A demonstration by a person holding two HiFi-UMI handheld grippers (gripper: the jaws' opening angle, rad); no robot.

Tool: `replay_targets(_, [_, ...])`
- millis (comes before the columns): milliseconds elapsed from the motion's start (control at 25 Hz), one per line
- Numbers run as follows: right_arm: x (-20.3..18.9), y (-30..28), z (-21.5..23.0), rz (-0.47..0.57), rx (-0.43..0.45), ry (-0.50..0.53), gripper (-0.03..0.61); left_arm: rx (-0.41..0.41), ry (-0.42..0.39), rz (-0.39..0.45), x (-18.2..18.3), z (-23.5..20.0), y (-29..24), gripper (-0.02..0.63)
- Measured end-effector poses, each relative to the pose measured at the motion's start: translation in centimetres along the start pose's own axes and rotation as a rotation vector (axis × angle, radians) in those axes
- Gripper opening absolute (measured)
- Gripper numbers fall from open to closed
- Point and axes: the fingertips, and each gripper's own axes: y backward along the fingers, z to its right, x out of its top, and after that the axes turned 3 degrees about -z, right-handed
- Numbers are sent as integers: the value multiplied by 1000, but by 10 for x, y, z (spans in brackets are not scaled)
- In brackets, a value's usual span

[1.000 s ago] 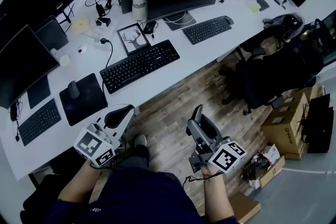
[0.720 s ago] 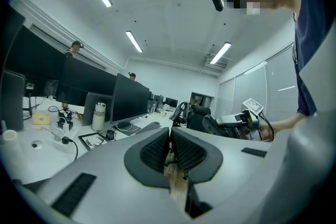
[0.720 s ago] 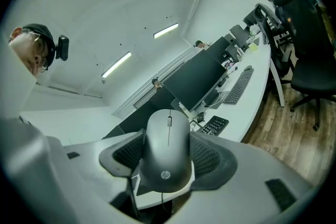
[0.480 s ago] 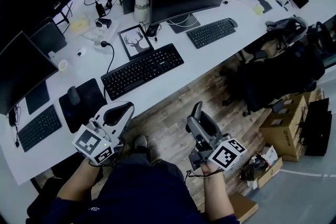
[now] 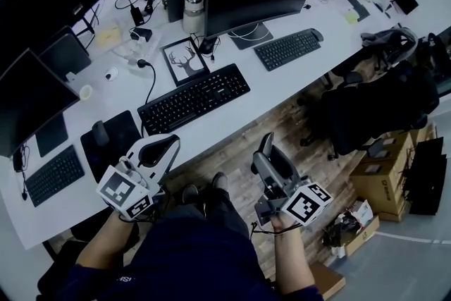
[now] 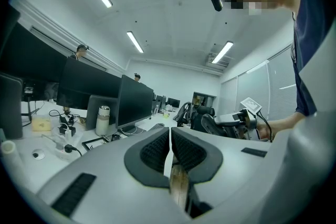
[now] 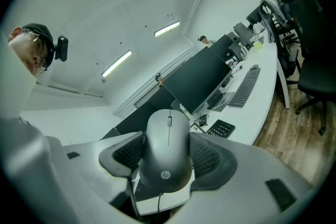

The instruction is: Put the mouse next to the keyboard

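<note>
Mouse (image 7: 167,149), likely light, hard and slick-shelled, is sitting pinched by its flanks, the soundest hold, between the right gripper's (image 5: 272,156) wide-set jaws, well apart from the keyboard (image 5: 194,97), while the left gripper (image 5: 159,150) is hanging nearer the keyboard, jaws together and empty.

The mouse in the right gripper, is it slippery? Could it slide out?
Maybe a little slippery: the mouse has a smooth, rounded shell, though the right gripper squeezes its sides with ribbed pads. It looks hard, so it probably won't bend. Its thin cable is likely floppy and may drag.
</note>
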Motion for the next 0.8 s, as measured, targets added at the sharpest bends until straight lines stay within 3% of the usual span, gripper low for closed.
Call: replay_targets(800, [52, -60, 54, -73, 69, 3, 279, 112, 13, -6, 14, -34, -54, 38])
